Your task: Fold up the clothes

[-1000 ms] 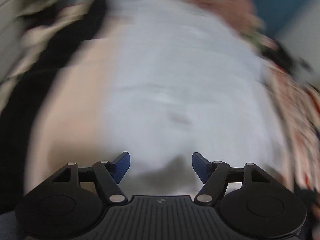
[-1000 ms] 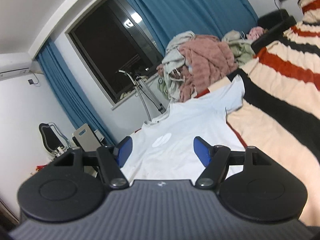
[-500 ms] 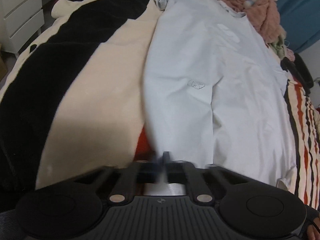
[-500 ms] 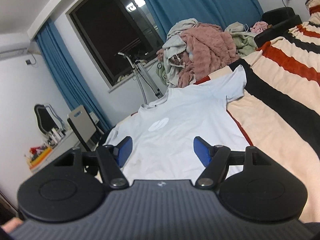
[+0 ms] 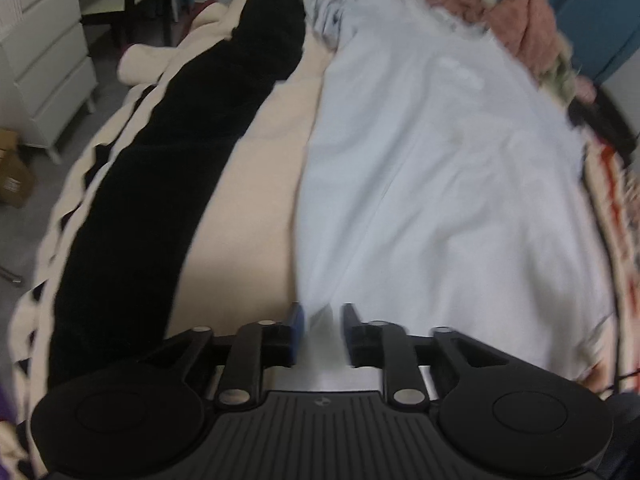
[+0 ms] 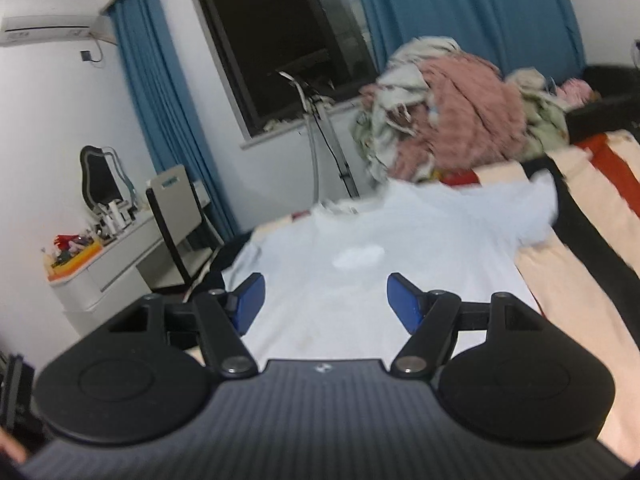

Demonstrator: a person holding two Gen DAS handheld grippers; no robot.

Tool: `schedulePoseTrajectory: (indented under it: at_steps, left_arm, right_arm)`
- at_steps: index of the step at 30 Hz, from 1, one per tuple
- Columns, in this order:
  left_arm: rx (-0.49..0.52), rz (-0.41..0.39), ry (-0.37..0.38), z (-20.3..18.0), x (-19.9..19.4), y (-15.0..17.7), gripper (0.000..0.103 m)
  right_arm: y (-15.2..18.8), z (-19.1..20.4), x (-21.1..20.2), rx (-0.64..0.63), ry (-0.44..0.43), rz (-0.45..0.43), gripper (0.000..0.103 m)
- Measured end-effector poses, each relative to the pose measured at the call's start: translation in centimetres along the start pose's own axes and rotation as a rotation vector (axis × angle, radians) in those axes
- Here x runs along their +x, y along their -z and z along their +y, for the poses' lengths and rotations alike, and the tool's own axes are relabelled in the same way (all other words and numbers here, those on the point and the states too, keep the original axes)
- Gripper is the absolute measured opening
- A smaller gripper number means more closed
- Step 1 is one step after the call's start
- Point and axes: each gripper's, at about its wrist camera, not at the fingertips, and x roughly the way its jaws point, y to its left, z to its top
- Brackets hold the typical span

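1. The white T-shirt point(image 5: 440, 184) lies spread flat on the bed, on a striped blanket point(image 5: 168, 184). Its collar points away toward the far end and its hem is at the near edge, so its long axis runs straight ahead of both cameras.

2. The left claw point(image 5: 322, 330) sits at the near hem, at the shirt's left corner. Its blue fingers point(image 5: 297, 330) are drawn close together with a fold of white cloth between them, so it reads as clenched on the hem. Motion blur makes the firmness of the pinch hard to judge.

3. The right claw point(image 6: 323, 304) is released, its jaws wide apart with nothing between them. It hangs above the near part of the shirt point(image 6: 360, 280), with the cloth running away from it toward the collar. Whether it touches the fabric I cannot tell.

4. The relation that matters: the shirt stretches forward from both claws along its length, and the left one is already on the hem while the right is only over it. My judgement is that the right claw must come down onto the opposite hem corner before the hem can be carried toward the collar.

5. Beyond the collar is a heap of unfolded clothes point(image 6: 448, 112), just past the shirt's far end.

6. Farther out: blue curtains point(image 6: 460, 12), a dark window point(image 6: 280, 36), and a white dresser point(image 5: 44, 76) left of the bed.
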Motion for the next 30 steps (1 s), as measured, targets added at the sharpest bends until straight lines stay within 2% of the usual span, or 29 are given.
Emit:
schedulePoseTrajectory:
  at_steps: [3, 8, 10, 13, 18, 20, 22, 23, 24, 30]
  left_arm:
    - [-0.047, -0.074, 0.042, 0.2, 0.9, -3.2, 0.04]
    - [-0.136, -0.237, 0.083, 0.2, 3.5, -10.6, 0.06]
    - [-0.137, -0.302, 0.108, 0.1, 5.4, -13.8, 0.066]
    - [-0.171, -0.42, 0.08, 0.1, 8.9, -18.3, 0.066]
    - [-0.298, -0.504, 0.098, 0.7, 14.7, -23.4, 0.063]
    - [-0.325, -0.534, 0.077, 0.6, 16.2, -24.9, 0.053]
    - [-0.328, -0.56, 0.03, 0.0, 17.1, -25.9, 0.029]
    - [-0.327, -0.572, 0.006, -0.3, 17.6, -26.4, 0.02]
    - [-0.262, -0.578, -0.02, -1.8, 17.7, -26.5, 0.003]
    - [0.126, -0.603, -0.171, -10.6, 18.5, -26.7, 0.002]
  right_arm:
    - [-1.3, 1.6, 1.9, -0.034, -0.007, 0.006, 0.07]
    - [0.7, -0.1, 5.5, -0.016, 0.041, 0.025, 0.068]
    - [1.4, -0.8, 6.9, -0.01, 0.06, 0.032, 0.068]
    - [2.6, -1.9, 9.1, 0.001, 0.089, 0.043, 0.069]
    - [4.5, -3.6, 12.7, 0.018, 0.137, 0.061, 0.069]
    - [5.0, -4.3, 14.0, 0.029, 0.148, 0.074, 0.069]
    - [5.4, -4.9, 15.2, 0.059, 0.143, 0.099, 0.069]
    - [5.5, -5.4, 15.6, 0.081, 0.142, 0.112, 0.069]
    - [5.5, -5.7, 15.8, 0.1, 0.142, 0.115, 0.069]
    - [5.8, -8.0, 16.1, 0.185, 0.193, 0.1, 0.069]
